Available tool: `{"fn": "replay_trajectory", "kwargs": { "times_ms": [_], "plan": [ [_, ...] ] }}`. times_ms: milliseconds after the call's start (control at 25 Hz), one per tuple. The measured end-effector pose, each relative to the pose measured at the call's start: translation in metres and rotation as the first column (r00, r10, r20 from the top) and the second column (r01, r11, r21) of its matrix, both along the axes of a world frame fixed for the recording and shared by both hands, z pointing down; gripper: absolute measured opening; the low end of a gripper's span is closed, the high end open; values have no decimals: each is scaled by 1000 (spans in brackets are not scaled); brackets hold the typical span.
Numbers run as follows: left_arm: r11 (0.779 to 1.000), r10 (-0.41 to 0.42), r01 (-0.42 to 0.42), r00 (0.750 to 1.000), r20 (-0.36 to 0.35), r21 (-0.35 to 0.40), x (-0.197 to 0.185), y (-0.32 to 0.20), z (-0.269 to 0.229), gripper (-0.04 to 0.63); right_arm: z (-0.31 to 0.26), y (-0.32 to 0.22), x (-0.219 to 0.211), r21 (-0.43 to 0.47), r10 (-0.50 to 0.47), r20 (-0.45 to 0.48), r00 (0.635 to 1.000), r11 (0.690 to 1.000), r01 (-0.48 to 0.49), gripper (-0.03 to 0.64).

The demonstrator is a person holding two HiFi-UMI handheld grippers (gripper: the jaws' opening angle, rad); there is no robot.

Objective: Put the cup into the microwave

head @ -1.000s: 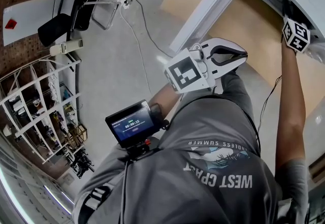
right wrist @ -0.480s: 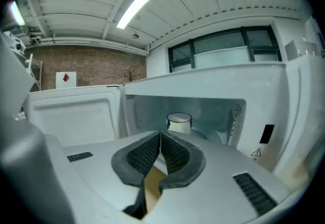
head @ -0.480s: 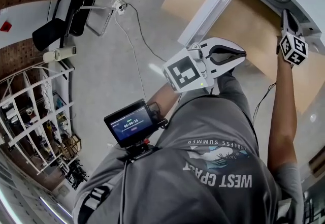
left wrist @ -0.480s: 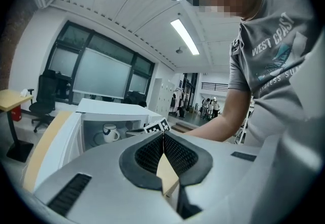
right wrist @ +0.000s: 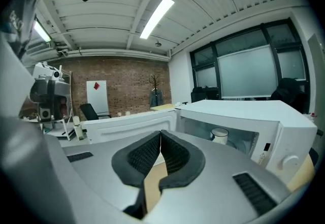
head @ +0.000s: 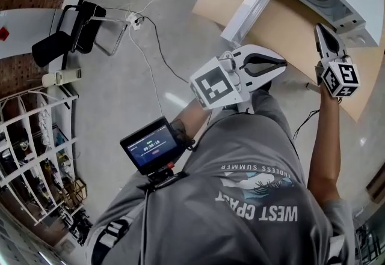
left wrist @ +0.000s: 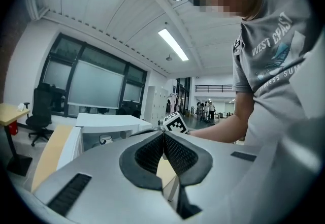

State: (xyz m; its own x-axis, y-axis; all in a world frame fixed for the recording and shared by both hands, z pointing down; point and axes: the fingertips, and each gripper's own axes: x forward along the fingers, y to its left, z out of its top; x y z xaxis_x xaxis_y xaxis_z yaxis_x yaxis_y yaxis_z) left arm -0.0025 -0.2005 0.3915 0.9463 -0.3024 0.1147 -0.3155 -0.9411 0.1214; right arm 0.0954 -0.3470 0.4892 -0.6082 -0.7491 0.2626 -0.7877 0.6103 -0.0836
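Inside the open white box-shaped microwave (right wrist: 264, 116), on the cavity floor toward its right side: small white cup with a dark rim (right wrist: 219, 135), upright, touched by neither claw. Same cup glimpsed small through the opening in the left gripper view (left wrist: 105, 139). Microwave set at the far right of the pale wooden bench (head: 283, 29), flat white door (head: 251, 4) swung wide open to the left.

Right claw (head: 319, 29): just been closing, now pressed fully together, black ribbed pads (right wrist: 176, 154) meeting, nothing between them. Held in the air over the bench just in front of the microwave, tips pointing toward it, clear of the cup.

Left claw (head: 281, 65): likewise closed, ribbed pads touching at the tips, empty. Held over the near edge of the bench, left of the right claw and nearer the person.

On the grey floor (head: 138, 77) to the left: black office chair (head: 66, 32) and a thin white cable (head: 157, 41) trailing toward the bench. Small lit screen (head: 150, 146) mounted at the person's chest.
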Motion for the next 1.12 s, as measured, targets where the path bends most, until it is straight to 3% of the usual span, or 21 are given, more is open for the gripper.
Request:
{"fn": "replay_trajectory", "kwargs": {
  "times_ms": [240,400,600,800,960,1120],
  "plan": [
    [998,7,-6,1000,-9,61,-14,44,5,23,-32,73,-30,49,-55,19,998,997,54,20],
    [996,14,-14,1000,4,85,-30,69,45,23,-10,117,-56,56,-83,29,996,995,81,18],
    [991,52,-50,999,-9,125,-29,124,-14,23,-90,197,-67,91,-95,12,995,991,94,18],
    [983,107,-104,994,-16,151,-23,156,-41,23,-142,254,-73,148,-92,18,996,985,89,18],
    [975,152,-147,988,-18,164,-13,177,-28,23,-143,289,-73,173,-80,19,997,982,75,18],
    [966,196,-189,980,-22,175,-10,182,-45,23,-172,301,-74,197,-54,0,999,979,53,18]
  ]
}}
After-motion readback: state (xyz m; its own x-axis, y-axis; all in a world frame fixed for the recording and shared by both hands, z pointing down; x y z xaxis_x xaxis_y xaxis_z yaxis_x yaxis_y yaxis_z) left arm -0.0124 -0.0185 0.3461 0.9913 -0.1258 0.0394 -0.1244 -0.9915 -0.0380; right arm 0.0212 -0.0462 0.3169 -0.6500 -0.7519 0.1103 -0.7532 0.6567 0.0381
